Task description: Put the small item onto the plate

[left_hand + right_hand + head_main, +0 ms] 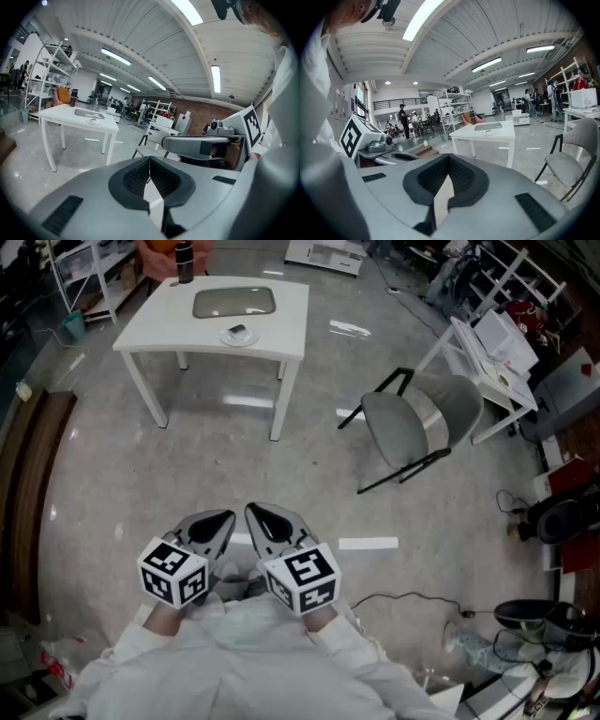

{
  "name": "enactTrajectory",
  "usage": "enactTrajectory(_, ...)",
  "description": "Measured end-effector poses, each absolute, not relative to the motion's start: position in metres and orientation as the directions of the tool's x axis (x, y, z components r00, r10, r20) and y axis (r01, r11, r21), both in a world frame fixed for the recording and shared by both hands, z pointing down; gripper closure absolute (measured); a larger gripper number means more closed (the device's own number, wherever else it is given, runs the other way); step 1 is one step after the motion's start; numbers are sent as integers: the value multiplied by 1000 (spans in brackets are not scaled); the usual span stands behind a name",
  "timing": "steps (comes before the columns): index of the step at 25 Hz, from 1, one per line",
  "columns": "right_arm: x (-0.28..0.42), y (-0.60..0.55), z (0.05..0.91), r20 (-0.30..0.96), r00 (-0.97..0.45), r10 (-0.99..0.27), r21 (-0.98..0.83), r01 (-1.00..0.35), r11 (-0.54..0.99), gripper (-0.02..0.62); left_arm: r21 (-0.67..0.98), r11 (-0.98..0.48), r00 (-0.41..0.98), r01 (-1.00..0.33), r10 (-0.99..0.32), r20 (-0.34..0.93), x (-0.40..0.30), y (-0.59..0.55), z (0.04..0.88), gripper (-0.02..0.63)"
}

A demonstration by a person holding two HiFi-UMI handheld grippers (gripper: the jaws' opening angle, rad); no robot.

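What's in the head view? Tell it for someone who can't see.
The left claw and right claw are held shut side by side above a shiny floor. Farther ahead stands a white table with a small plate, a grey tray and a dark bottle; a grey chair stands to its right.

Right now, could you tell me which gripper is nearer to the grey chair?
Right. In the head view the right gripper is down-left of the grey chair, well short of it; the left gripper sits farther left, beside the right one.
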State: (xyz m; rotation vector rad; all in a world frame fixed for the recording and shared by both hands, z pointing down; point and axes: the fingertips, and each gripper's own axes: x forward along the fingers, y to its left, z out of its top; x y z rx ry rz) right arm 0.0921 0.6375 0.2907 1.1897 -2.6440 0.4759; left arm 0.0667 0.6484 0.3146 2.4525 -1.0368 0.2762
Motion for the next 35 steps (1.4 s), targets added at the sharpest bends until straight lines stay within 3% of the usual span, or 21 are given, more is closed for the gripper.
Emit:
enactTrajectory(21, 109, 624, 292, 285, -689, -667, -252, -725, 641, 581, 334, -580, 669, -743, -652, 357, 75, 638, 320, 595)
enactTrajectory(35, 119, 604, 324, 356, -705, -613, -276, -706, 652, 580, 405, -540, 672, -738, -643, 367, 87, 624, 343, 595)
